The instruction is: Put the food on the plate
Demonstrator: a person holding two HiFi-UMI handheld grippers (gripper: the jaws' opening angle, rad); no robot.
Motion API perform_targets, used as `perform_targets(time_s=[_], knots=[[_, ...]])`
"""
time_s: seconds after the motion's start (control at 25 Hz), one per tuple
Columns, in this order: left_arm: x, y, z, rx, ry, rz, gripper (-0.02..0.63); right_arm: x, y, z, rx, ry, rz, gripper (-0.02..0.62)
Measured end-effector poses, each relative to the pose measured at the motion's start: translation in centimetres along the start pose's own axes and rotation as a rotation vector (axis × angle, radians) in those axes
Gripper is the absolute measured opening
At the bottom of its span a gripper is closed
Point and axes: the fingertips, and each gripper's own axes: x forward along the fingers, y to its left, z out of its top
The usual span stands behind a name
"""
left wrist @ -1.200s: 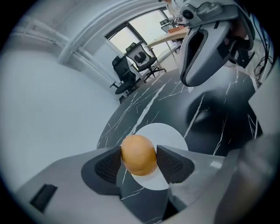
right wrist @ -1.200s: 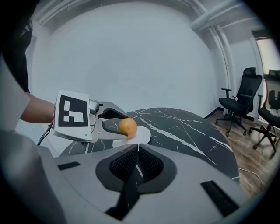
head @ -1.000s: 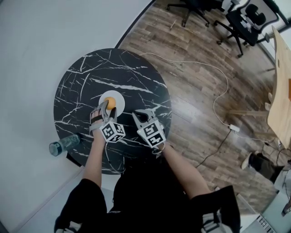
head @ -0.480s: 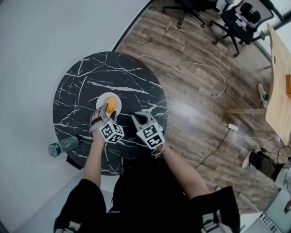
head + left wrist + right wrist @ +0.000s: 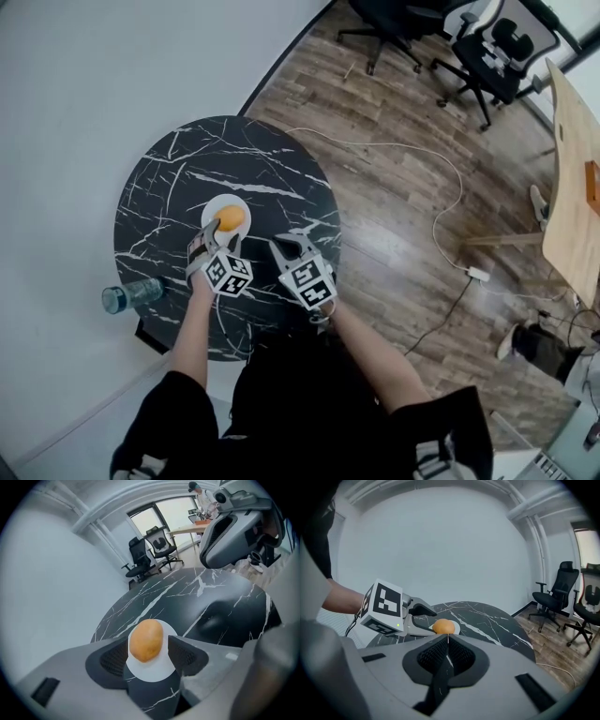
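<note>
An orange, rounded piece of food [image 5: 230,217] [image 5: 146,640] lies on a small white plate [image 5: 217,203] [image 5: 152,672] on the round black marble table [image 5: 169,178]. My left gripper [image 5: 214,241] [image 5: 149,652] stands open just short of the plate's near edge. Its pads sit on either side of the food without touching it. The right gripper [image 5: 286,243] [image 5: 446,639] is shut and empty, to the right of the plate. In the right gripper view the food [image 5: 444,626] shows beyond the left gripper [image 5: 423,611].
A plastic bottle [image 5: 131,295] lies at the table's near left edge. Office chairs [image 5: 469,47] stand on the wood floor at the far right, where a white cable [image 5: 441,206] runs to a plug. A grey wall is on the left.
My left gripper has drawn back a little from the food, which stays on the plate. The right gripper keeps its place and stays shut. The head view has shifted slightly.
</note>
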Motion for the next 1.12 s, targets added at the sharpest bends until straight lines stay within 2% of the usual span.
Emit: perform_targets(time_s=[0.16,0.48,0.64,0.88,0.96,1.12], knots=[[-2.4,0.1,0.1,-0.082,-0.021,0.015,0.253,-1.2,1.2,2.3,-0.009,-0.047,0.010,-0.002],[-8.0,0.0,0.1,-0.337,-0.088,0.044,0.244,-3.2,4.1,4.5,-0.057,-0.081,0.062,-0.003],[-10.9,0.3,0.1,-0.556,-0.150,0.051,0.112,-4.4,5.2,5.8,-0.096,-0.103,0.078,-0.003],[-15.1,-0.1,0.9,-0.611,-0.192,0.128,0.041,-6.3,6.4,7.6,-0.130,-0.142,0.085,-0.003],[-16.6,-0.1,1.2,-0.666,-0.222,0.147,0.003,-6.9,6.7,7.9,-0.126,-0.149,0.086,-0.003],[-19.3,0.4,1.0,-0.777,-0.264,0.198,0.000,-8.1,7.8,8.9,-0.136,-0.171,0.112,-0.004]])
